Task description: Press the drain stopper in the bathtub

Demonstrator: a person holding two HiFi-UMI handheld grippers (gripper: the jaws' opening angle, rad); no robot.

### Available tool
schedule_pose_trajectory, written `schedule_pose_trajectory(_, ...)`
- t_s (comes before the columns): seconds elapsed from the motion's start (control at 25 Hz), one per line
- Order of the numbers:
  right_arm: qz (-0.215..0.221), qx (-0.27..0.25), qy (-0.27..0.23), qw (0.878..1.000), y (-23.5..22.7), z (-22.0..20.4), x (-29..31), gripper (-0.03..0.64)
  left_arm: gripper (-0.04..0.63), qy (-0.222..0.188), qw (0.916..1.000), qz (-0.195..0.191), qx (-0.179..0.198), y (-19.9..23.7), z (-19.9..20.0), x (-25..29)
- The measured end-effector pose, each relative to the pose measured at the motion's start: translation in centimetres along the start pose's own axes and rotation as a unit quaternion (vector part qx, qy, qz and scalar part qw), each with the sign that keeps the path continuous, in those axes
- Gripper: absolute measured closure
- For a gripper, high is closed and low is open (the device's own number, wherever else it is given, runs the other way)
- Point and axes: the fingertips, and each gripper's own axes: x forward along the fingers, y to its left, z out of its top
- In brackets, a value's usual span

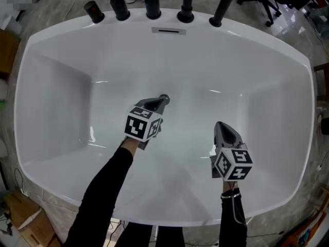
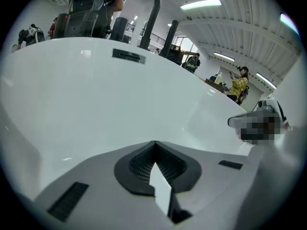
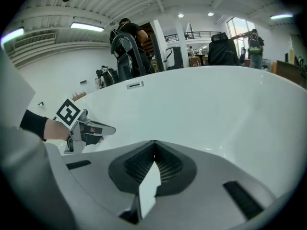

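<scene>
The white bathtub [image 1: 61, 91] fills the head view. Its round grey drain stopper [image 1: 165, 96] sits in the middle of the tub floor. My left gripper [image 1: 162, 101] is shut, its tip resting at the stopper and covering part of it. In the left gripper view the jaws [image 2: 153, 143] meet with nothing between them, and the stopper is hidden beneath. My right gripper [image 1: 220, 124] is shut and empty, low over the tub floor to the right of the drain. The right gripper view shows the left gripper [image 3: 100, 128] at the left.
Black tap fittings [image 1: 152, 7] line the far rim above the overflow slot [image 1: 168, 31]. The tub walls rise on all sides. Cardboard boxes [image 1: 20, 215] stand outside the near left corner. People [image 2: 237, 85] stand in the room beyond the tub.
</scene>
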Motion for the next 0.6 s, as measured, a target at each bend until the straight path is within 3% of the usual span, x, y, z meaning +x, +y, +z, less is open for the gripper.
schedule_pose_trajectory(0.32,0.016,0.003,0.020,1.000,-0.6,-4.7,5.2,0.615,0.597,0.036,0.9993,0.010,-0.007,3.1,-4.7,6.7)
schedule_pose_trajectory(0.6,0.036,-0.023,0.042,0.998,-1.6,-9.0,8.1,0.615,0.597,0.080,0.9965,0.015,0.018,5.2,-10.2,11.9)
